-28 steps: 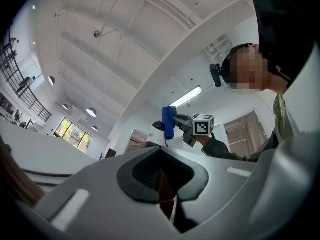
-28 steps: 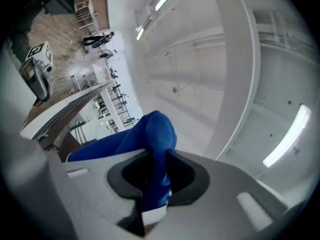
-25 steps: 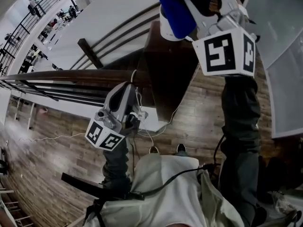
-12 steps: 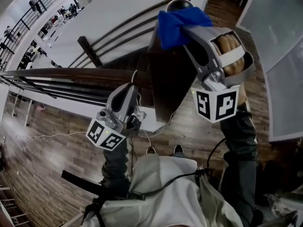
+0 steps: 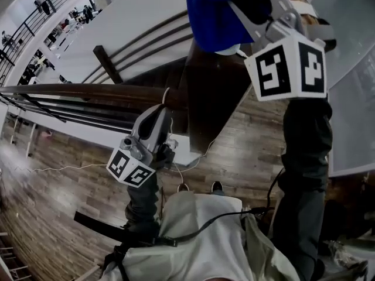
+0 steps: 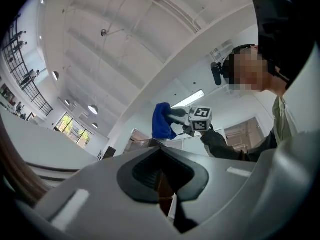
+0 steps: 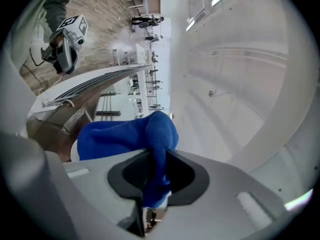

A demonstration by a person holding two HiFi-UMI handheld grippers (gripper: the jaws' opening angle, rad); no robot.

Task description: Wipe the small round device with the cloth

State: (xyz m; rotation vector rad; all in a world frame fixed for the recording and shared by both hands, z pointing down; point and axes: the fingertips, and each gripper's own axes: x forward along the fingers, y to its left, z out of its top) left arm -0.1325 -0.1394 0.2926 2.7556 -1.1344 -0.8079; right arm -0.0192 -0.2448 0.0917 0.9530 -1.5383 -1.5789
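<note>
My right gripper [image 5: 225,16] is at the top of the head view, shut on a blue cloth [image 5: 214,13]. The cloth lies bunched over the small round device, of which only a white edge [image 5: 229,50] shows below it. In the right gripper view the cloth [image 7: 127,134] runs down between the jaws, and the device's white rim [image 7: 74,151] peeks out at the left. The device sits on top of a dark brown post [image 5: 211,92]. My left gripper [image 5: 158,111] hangs lower left, beside the wooden handrail, with its jaws together and nothing in them.
A wooden handrail [image 5: 76,92] with dark rails runs left from the post. White cables [image 5: 187,160] hang by the left gripper. Wood flooring [image 5: 240,151] lies far below. A glass panel [image 5: 351,98] stands at the right.
The right gripper and cloth swung away over the device half a second ago and have come back toward the camera. The left gripper has stayed where it was.
</note>
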